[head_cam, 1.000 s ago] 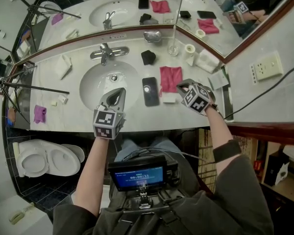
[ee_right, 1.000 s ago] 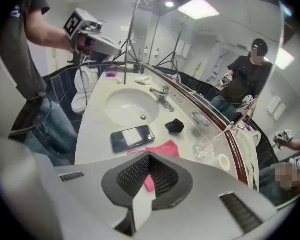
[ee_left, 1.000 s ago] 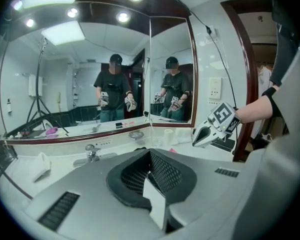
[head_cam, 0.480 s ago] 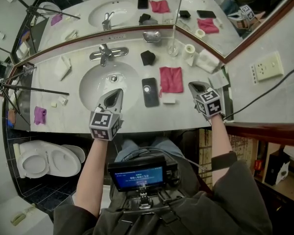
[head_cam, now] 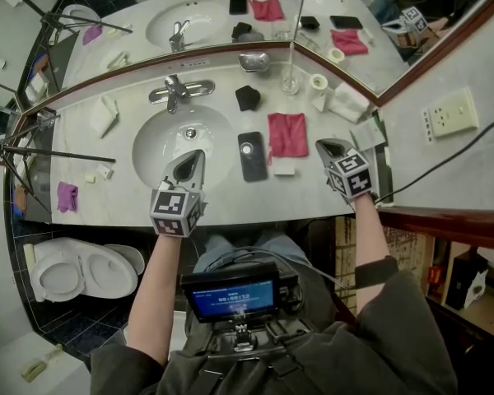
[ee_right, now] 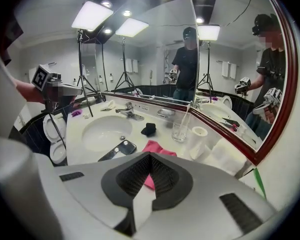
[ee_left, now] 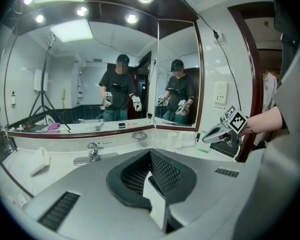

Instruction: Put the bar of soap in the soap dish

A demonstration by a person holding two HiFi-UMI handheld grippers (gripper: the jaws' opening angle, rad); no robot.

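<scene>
The white bar of soap point(head_cam: 284, 169) lies on the counter just below a pink cloth point(head_cam: 287, 133), beside a black phone point(head_cam: 252, 155). The silver soap dish point(head_cam: 255, 60) point(ee_right: 166, 113) point(ee_left: 139, 136) stands at the back by the mirror, right of the faucet point(head_cam: 174, 90). My right gripper point(head_cam: 326, 146) point(ee_right: 150, 156) hovers right of the soap, shut and holding nothing; its own view hides the soap. My left gripper point(head_cam: 195, 155) point(ee_left: 151, 156) is shut and empty over the front rim of the sink point(head_cam: 152, 142).
A black object point(head_cam: 247, 97), a glass with a toothbrush point(head_cam: 291, 81), a toilet roll point(head_cam: 318, 83) and folded white towels point(head_cam: 344, 103) crowd the back right. A folded white cloth point(head_cam: 104, 113) lies left of the sink. Mirrors meet in a corner behind the counter.
My right gripper slid to the right, away from the soap and pink cloth, and rolled over about its own axis, then stopped. The left gripper stayed put.
</scene>
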